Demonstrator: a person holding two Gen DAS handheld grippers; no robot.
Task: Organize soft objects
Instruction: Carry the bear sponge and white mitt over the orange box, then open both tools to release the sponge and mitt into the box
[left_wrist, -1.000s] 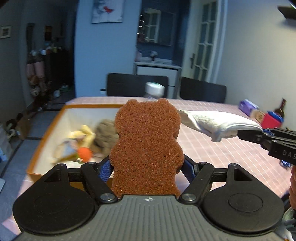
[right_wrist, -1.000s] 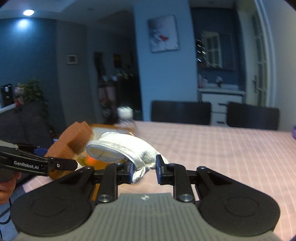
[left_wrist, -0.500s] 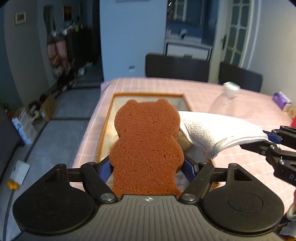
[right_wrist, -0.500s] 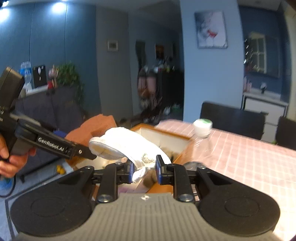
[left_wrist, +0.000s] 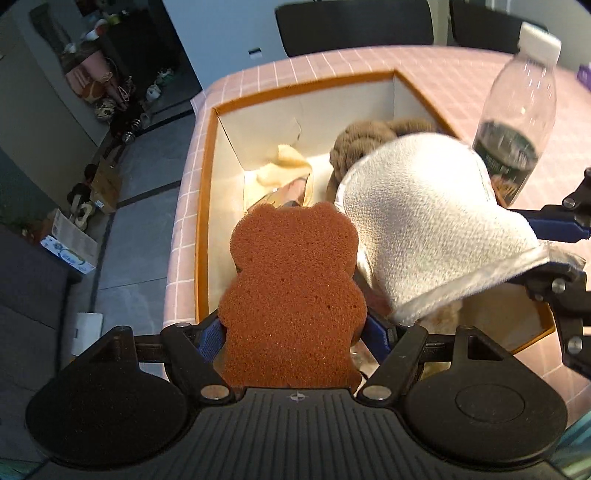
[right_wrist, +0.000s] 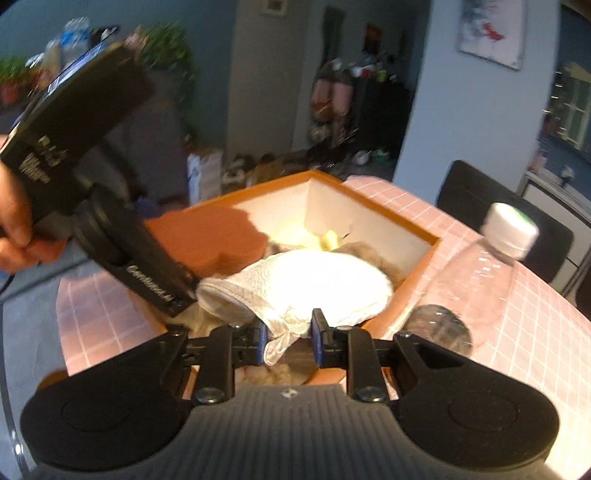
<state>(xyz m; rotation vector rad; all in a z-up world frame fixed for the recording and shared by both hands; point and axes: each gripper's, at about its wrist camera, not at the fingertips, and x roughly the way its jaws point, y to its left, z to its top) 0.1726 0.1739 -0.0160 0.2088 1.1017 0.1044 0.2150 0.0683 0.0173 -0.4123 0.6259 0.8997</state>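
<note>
While porous, the bear-shaped sponge (left_wrist: 293, 295) looks spongy.

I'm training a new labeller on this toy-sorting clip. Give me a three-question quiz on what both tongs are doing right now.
1. True or false: the left tongs grip a bear-shaped sponge.
2. What do the right tongs hold? A) bottle B) white cloth C) plush toy
3. Fill in: both items hang over the orange-rimmed ____.

Key: 1 true; 2 B, the white cloth, while the bottle stands beside; 3 box.
</note>
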